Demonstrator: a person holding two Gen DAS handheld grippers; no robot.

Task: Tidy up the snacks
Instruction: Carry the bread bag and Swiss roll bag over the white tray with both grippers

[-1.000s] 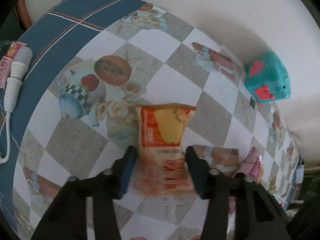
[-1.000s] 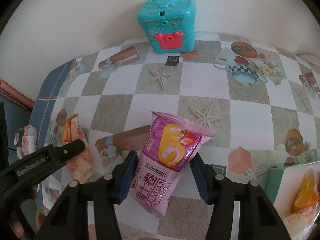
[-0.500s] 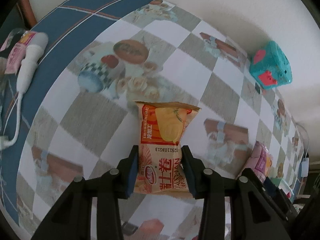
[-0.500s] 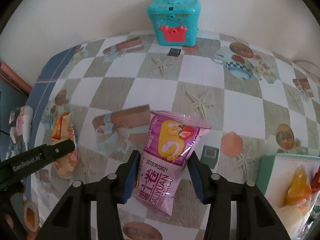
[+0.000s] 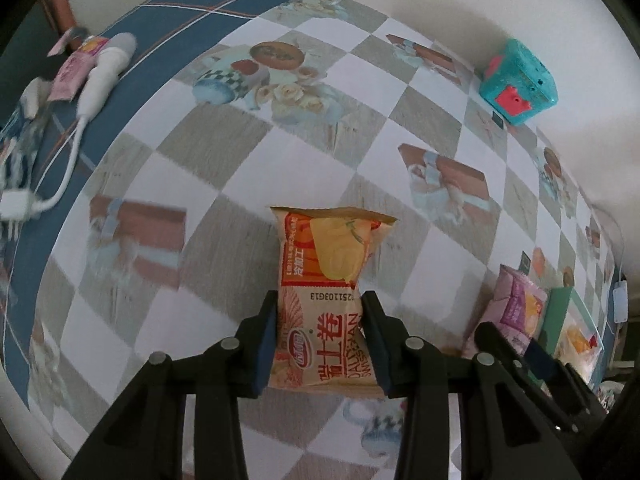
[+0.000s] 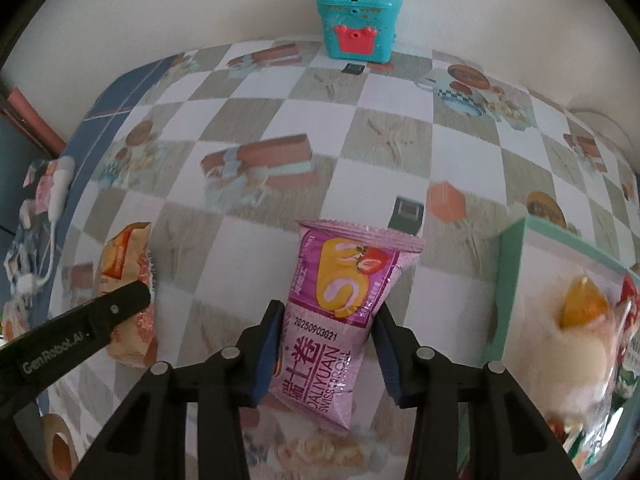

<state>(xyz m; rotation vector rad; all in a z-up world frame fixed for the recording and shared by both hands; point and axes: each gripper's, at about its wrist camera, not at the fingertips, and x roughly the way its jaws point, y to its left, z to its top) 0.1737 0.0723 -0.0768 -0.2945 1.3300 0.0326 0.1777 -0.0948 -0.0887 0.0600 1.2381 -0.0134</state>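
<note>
Both tongs are clamped, your left tongs (image 5: 320, 334) on the orange packet (image 5: 326, 300), your right tongs (image 6: 326, 338) on the pink packet (image 6: 340, 312), nearer the green tray (image 6: 516, 264).

My left gripper (image 5: 320, 336): matt black plastic, blue pads. Orange snack packet (image 5: 326, 300): glossy crinkled film. Pink snack packet (image 6: 340, 312): same shiny film. Tablecloth (image 5: 224, 160): smooth printed vinyl-like sheet. Teal box (image 6: 358, 24): glossy plastic.
</note>
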